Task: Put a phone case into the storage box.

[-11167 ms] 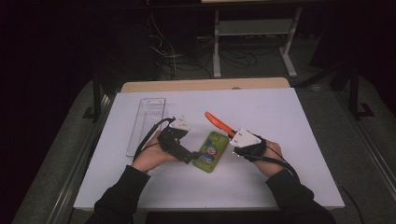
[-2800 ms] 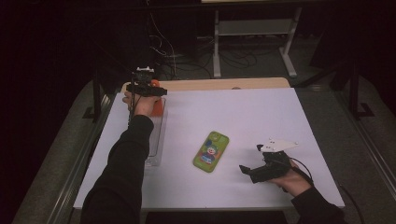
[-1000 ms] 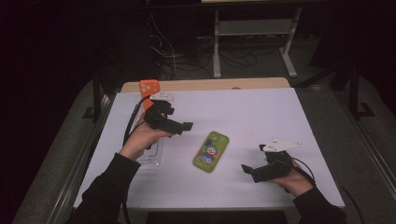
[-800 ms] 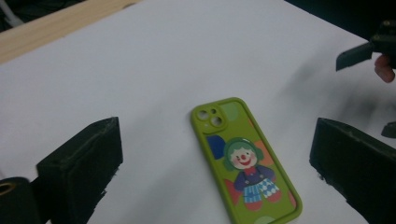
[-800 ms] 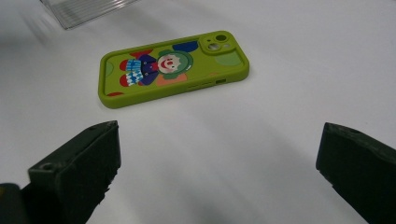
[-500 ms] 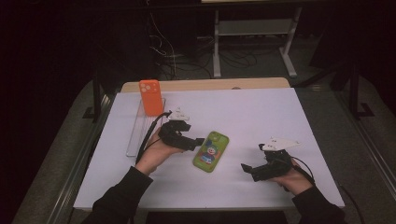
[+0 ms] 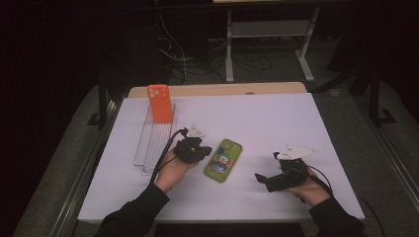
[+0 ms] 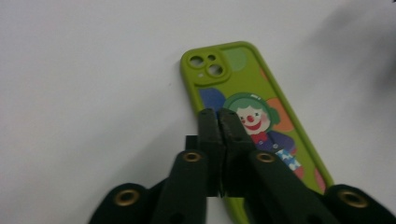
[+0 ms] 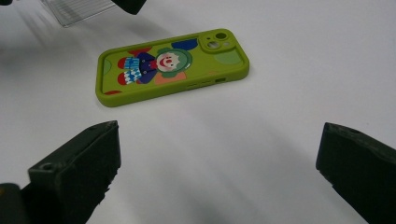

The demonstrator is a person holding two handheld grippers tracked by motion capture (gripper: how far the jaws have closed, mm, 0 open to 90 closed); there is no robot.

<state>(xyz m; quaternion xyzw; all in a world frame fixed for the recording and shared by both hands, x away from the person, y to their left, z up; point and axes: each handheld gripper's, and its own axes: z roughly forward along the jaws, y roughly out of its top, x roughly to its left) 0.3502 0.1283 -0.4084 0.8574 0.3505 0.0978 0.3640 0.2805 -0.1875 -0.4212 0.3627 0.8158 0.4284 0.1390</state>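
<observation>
Left gripper, high view: left gripper sits at the left edge of the green phone case, just beside it, held by the person's left hand low over the white table.
Green phone case, high view: lies flat near the table's middle, printed side up, between the two grippers and much closer to the left one.
Right gripper, high view: right gripper rests near the table's front right, well apart from the case, jaws pointing left toward it.
Other things, high view: an orange phone case stands upright in the far end of a clear plastic rack to the left of the left hand.
Left gripper, left gripper view: jaws have just been closing and now stand pressed together, pad against pad, with nothing between them; their tips hang over the case's left long edge, whether touching it I cannot tell.
Green phone case, left gripper view: green phone case runs away from the jaws, camera cutout at the far end, clown picture beside the tips.
Right gripper, right gripper view: jaws stand wide apart with bare table between them.
Green phone case, right gripper view: green phone case lies flat ahead of the jaws, clear of both, with a corner of the rack beyond it.
</observation>
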